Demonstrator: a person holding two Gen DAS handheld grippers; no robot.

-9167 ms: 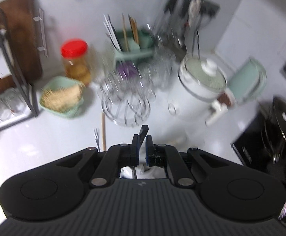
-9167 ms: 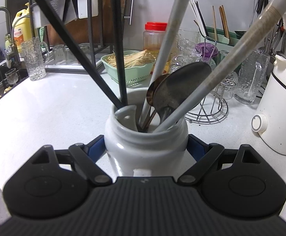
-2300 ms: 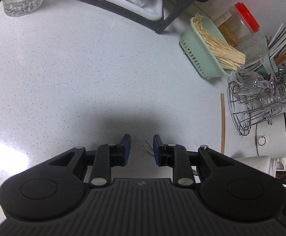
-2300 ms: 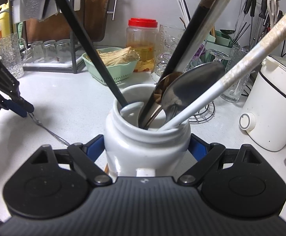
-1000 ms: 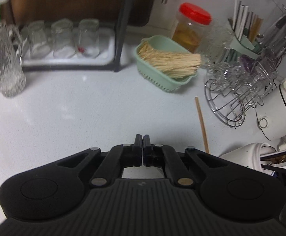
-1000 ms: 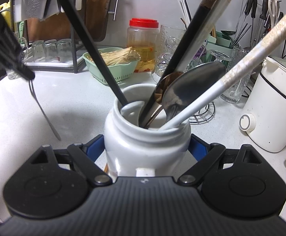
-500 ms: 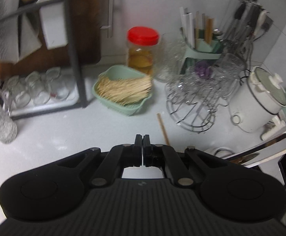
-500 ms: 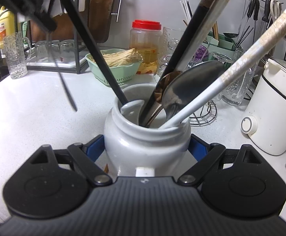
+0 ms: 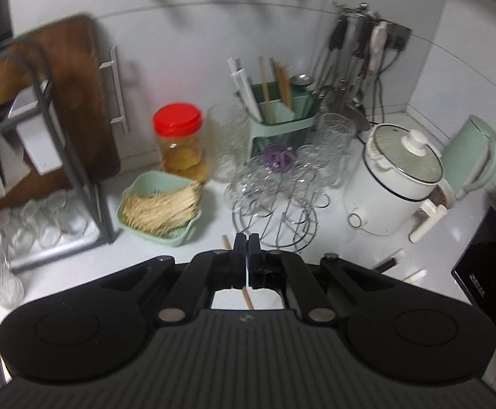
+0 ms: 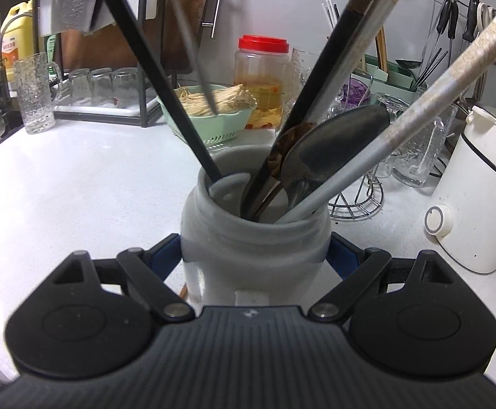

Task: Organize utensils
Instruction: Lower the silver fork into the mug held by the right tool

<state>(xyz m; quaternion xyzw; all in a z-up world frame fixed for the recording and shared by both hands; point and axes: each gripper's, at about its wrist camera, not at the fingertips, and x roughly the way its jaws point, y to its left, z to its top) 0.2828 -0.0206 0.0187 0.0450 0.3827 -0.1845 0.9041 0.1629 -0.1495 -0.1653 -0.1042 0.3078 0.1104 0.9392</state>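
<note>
right gripper: fingers clamped on both sides of one white jar standing on the counter | jar contents: one metal spoon, one black stick, three long handles | left gripper: pressed together, pinching one thin fork, blurred, left of and above the jar mouth | counter: one wooden chopstick

My left tool is matte black with ribbed housing, round discs and silver pivot screws; my right tool adds blue pads.
</note>
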